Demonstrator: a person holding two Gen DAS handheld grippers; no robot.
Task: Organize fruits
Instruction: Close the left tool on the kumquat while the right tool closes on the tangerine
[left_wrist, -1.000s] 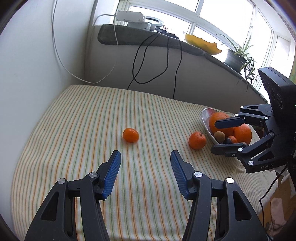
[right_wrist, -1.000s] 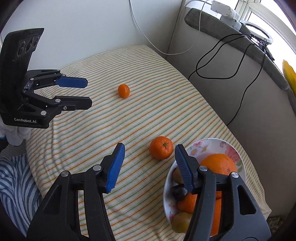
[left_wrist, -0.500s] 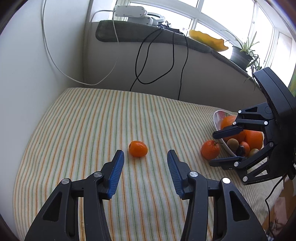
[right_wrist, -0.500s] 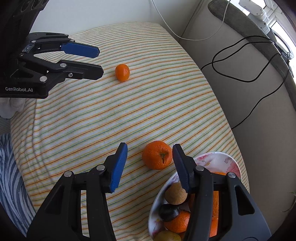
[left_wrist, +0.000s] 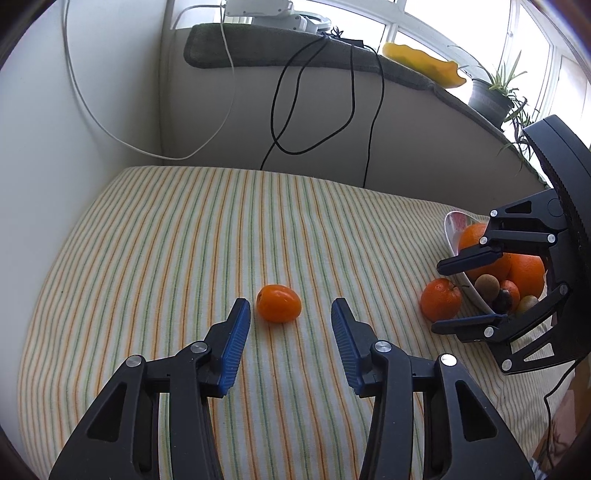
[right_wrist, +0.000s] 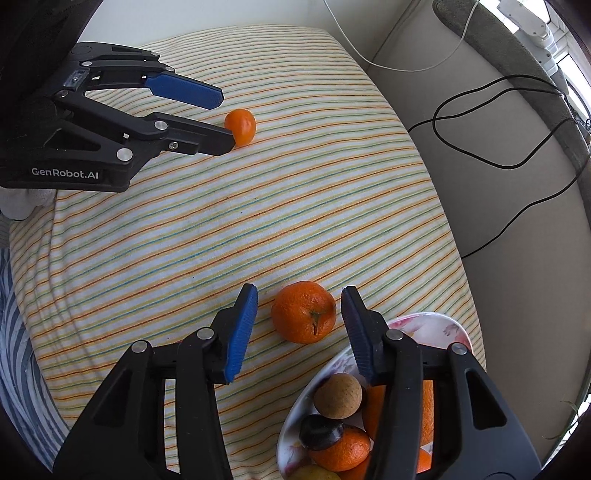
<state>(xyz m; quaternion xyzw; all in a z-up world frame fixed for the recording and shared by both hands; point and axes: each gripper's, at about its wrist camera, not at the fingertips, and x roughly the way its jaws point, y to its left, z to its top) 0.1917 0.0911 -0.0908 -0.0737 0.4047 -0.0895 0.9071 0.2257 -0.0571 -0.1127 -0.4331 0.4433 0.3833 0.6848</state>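
A white wall (left_wrist: 44, 155) closes the room on one side, and a beige upholstered back (left_wrist: 314, 122) with a grey mat (left_wrist: 280, 51) laid along its top stands behind the surface; above it bright windows (left_wrist: 461, 33) let in daylight; a potted plant (left_wrist: 491, 98) and a yellow object (left_wrist: 424, 64) sit on the ledge, a white power strip (left_wrist: 258, 7) lies at the mat's end, and black cables (left_wrist: 314, 96) and a white cable (left_wrist: 155, 122) hang down the back and the wall.

The surface (right_wrist: 295, 206) is wide, soft and covered with a cloth in thin orange and green stripes; a blue-striped fabric (right_wrist: 18, 369) shows past its edge in the right wrist view.

A floral plate (right_wrist: 424, 325) sits near the surface's edge, heaped with oranges, a brown round fruit, a dark one and a yellowish one; a mandarin (right_wrist: 303, 312) lies on the cloth just beside the plate; a smaller orange fruit (left_wrist: 279, 303) lies well apart from it, out in the middle.

The left claw (left_wrist: 290, 314) is closing with the small fruit just ahead of its tips, the blue pads (left_wrist: 236, 339) clear of it on both sides; the right claw (right_wrist: 299, 308) is closing too, the mandarin between its pads (right_wrist: 242, 332) with a gap showing on each side, nothing gripped.
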